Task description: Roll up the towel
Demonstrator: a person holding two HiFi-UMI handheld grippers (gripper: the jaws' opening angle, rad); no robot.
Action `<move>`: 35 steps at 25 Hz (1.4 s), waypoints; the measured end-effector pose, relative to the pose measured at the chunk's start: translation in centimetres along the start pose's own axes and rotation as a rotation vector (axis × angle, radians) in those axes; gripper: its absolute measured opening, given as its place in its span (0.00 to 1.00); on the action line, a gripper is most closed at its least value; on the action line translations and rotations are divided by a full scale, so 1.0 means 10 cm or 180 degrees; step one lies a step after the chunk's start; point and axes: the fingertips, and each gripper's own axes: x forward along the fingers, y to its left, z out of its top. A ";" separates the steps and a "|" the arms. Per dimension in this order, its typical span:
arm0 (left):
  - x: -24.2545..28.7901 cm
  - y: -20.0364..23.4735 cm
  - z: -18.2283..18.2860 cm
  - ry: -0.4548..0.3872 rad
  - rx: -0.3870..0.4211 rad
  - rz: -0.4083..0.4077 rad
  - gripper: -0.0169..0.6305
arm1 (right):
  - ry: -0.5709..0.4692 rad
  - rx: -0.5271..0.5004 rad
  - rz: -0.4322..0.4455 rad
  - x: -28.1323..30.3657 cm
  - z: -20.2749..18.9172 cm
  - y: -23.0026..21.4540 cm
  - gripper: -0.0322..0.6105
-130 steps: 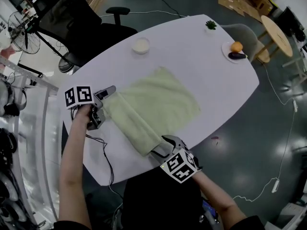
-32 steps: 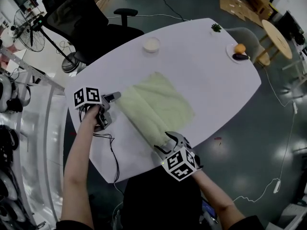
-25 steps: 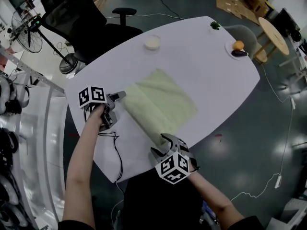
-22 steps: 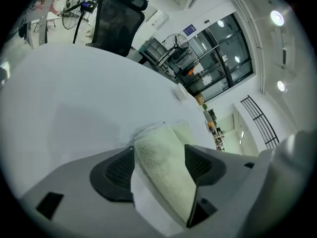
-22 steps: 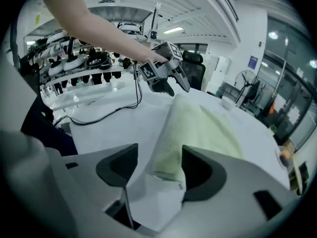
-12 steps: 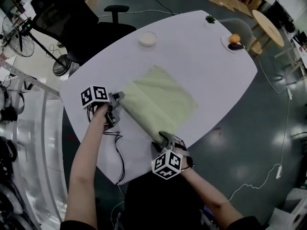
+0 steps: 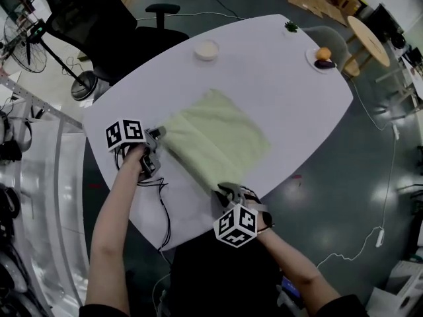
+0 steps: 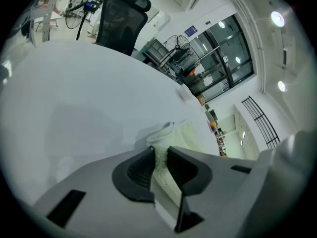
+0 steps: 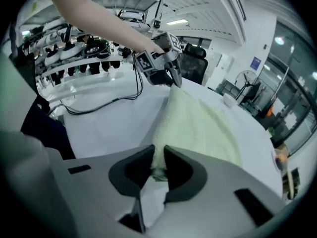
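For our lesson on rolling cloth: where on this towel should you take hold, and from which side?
Grip the towel at both ends of its rolled near edge, one from each side: the roll is thick there, flat cloth lies beyond. Left tongs and right tongs have just closed on those ends.

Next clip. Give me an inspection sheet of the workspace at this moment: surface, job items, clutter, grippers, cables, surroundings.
Surface: white oval table, mostly bare.
Job's things: pale green terry towel, rolled along its near edge, the far part lying flat.
Clutter: small white bowl, white plate holding an orange and a dark aubergine, and a small green plant, all near the far edge.
Grippers: left hand-held gripper and right hand-held gripper have just been closing; each is shut on one end of the roll.
Cables: black cable over the table's near-left corner; white cable on the floor.
Surroundings: black office chair, standing fan, round wooden table.
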 end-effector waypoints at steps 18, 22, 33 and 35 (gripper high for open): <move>-0.51 0.49 -0.34 0.0180 -0.0346 0.0531 0.17 | -0.0539 0.1766 0.1744 -0.20 0.08 0.39 0.15; -0.44 0.36 -0.25 0.0225 -0.0361 0.0670 0.18 | -0.0751 0.2773 0.2119 -0.25 0.04 0.11 0.15; 0.11 -0.12 -0.05 0.0174 -0.0293 0.1131 0.22 | -0.0688 0.2467 0.1623 -0.09 -0.31 -0.57 0.15; 0.23 -0.11 -0.05 0.0138 -0.0370 0.1195 0.22 | -0.0607 0.2348 0.1524 -0.04 -0.38 -0.66 0.15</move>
